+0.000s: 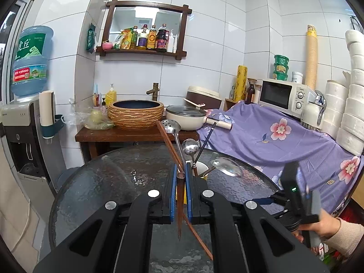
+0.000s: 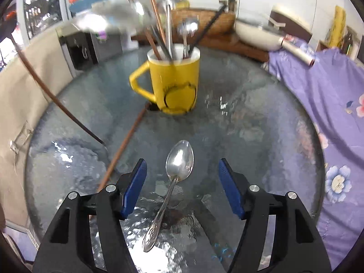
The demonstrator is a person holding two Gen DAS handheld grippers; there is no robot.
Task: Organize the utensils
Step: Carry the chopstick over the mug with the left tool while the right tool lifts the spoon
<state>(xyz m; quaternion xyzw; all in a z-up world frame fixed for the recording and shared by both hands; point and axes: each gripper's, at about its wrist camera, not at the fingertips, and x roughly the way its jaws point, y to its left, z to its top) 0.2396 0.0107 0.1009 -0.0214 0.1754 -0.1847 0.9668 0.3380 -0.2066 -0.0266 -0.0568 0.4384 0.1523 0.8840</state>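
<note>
My left gripper (image 1: 181, 168) is shut on a dark brown chopstick (image 1: 180, 200) that runs lengthwise between its blue pads. Behind it, mostly hidden, stands the yellow mug (image 2: 175, 84) holding chopsticks, a spoon, a slotted ladle (image 1: 170, 125) and a black chopstick. My right gripper (image 2: 182, 162) hangs open over a metal spoon (image 2: 179, 159) that lies on the glass table, its bowl between the fingers and its handle toward the camera. The pads do not touch it. A second brown chopstick (image 2: 125, 145) lies on the glass, reaching to the mug's base.
The round textured glass table (image 2: 250, 113) ends near a purple flowered cloth (image 2: 329, 118) on the right. Behind stand a wooden stand with a basin (image 1: 136, 113), a cream pan (image 1: 186, 116) and a microwave (image 1: 282, 95). A water dispenser (image 1: 18, 122) stands left.
</note>
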